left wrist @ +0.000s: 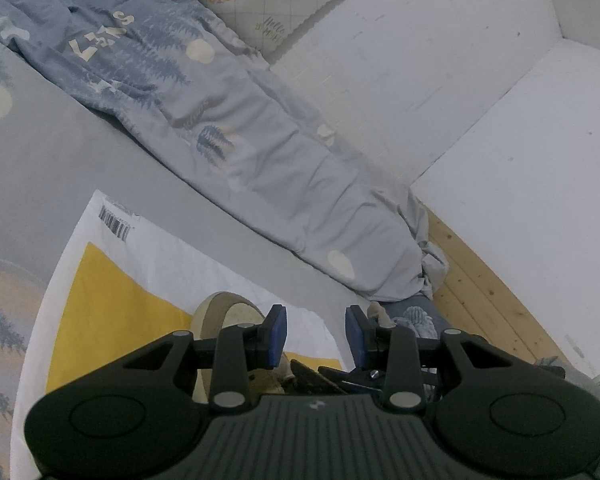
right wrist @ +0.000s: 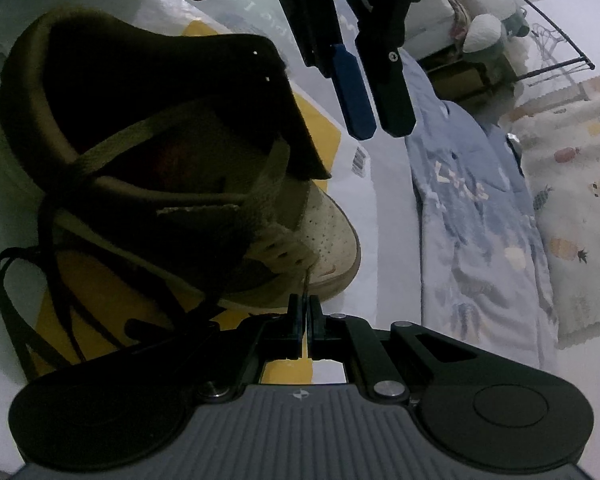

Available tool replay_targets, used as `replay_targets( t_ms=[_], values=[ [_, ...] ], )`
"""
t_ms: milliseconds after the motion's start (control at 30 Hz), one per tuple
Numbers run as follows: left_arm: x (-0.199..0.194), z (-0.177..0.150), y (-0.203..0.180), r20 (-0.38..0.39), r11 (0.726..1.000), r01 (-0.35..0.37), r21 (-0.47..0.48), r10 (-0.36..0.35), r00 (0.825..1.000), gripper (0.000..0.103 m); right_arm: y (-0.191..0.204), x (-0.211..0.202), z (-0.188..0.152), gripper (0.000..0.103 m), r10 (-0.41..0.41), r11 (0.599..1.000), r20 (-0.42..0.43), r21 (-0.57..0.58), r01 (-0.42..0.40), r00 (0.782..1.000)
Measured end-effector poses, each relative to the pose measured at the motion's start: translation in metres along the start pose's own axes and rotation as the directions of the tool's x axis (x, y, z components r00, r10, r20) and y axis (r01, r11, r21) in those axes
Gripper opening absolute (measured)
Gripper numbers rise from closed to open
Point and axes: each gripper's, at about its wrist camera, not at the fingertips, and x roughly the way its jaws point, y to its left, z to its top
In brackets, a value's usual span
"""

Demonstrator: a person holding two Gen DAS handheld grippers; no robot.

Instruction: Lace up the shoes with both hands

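Item: my right claw (right wrist: 305, 312), clamped on the dark lace (right wrist: 307, 280) beside the shoe (right wrist: 172, 168). My left claw (left wrist: 315, 334), narrowly parted, empty, above the bed (left wrist: 100, 152).

Two black handheld grippers, same build

Left gripper (left wrist: 316, 336) and right gripper (right wrist: 305, 312) each have blue finger pads, silver pivot screws, and ribbed grey bodies carrying a small logo.

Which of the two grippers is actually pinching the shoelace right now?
The right gripper, nearest the camera: its jaws are shut on the thin shoelace running up to the shoe. The left gripper hangs above with nothing between its fingers.
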Motion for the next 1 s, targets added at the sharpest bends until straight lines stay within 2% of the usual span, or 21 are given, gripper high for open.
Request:
replay_targets(
  t_ms=[467,733,1000],
  values=[
    [0.003,0.001,0.000,-0.007,1.000,0.000,-0.003,0.000,1.000,0.030,-0.009,0.016,0.003,0.002,0.016,0.998,-0.013,-0.056,-0.017,1.000],
    [0.009,-0.003,0.001,-0.044,0.999,-0.032,-0.004,0.032,0.999,0.030,-0.011,0.022,0.008,0.002,0.023,0.990,-0.023,-0.139,-0.026,0.999],
    [0.011,-0.004,0.002,-0.054,0.999,-0.033,-0.012,0.032,0.998,0.030,-0.012,0.025,0.017,0.002,0.041,0.988,-0.013,-0.150,-0.042,0.999]
  ],
)
